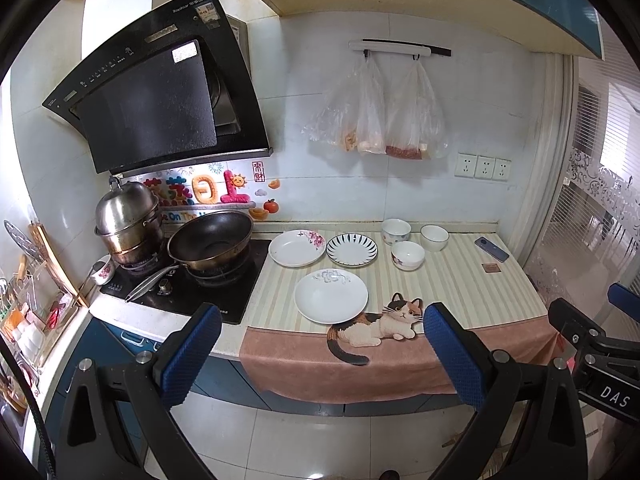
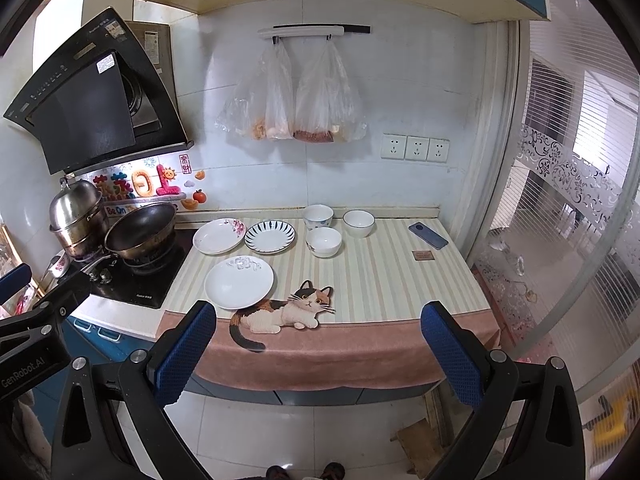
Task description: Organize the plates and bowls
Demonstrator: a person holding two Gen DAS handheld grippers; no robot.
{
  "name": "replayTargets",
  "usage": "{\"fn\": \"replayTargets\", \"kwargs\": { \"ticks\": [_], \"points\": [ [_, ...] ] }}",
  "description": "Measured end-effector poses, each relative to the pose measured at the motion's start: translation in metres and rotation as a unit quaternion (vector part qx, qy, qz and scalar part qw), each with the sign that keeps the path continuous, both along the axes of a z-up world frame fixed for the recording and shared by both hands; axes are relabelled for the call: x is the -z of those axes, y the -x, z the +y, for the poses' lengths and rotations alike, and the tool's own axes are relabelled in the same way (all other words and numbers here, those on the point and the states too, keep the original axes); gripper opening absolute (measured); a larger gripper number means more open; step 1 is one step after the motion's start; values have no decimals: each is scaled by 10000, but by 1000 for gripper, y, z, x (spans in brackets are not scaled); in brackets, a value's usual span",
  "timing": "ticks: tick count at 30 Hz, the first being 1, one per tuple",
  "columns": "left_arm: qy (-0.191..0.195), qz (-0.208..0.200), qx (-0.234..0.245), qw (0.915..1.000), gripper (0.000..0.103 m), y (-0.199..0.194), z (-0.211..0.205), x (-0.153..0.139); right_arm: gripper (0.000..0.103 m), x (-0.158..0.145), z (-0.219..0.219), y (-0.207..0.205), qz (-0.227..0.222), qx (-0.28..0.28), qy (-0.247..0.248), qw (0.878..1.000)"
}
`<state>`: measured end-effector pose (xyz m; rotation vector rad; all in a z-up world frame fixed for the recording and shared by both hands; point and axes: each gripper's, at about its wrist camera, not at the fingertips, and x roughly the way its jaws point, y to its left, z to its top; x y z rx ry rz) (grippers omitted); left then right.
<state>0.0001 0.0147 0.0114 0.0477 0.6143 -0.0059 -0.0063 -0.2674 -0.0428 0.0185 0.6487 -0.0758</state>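
Your left tool [image 1: 322,354] and right tool [image 2: 318,350] gape apart, empty, short of the worktop [image 2: 400,280]; three plates at 11 o'clock, three bowls at 12.

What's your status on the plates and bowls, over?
Left gripper and right gripper open, empty, short of the counter. Three plates, three bowls unstacked on the mat. Path clear.

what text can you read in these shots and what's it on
"Royalstar": range hood top edge.
"DAS": right tool body.
"GenRobot.AI": left tool body.
"Be On Th...", cut off by the wok: wall sticker.
Hood labels, control markings and the stove brand: too small to read.
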Motion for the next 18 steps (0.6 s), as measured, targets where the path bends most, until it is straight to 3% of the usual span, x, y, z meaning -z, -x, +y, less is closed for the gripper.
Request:
{"fn": "replayTargets", "kwargs": {
  "ticks": [18],
  "points": [
    [-3, 22, -14, 10000, 103, -4, 3, -4, 103, -3, 1, -10, 37, -18, -42, 10000]
  ]
}}
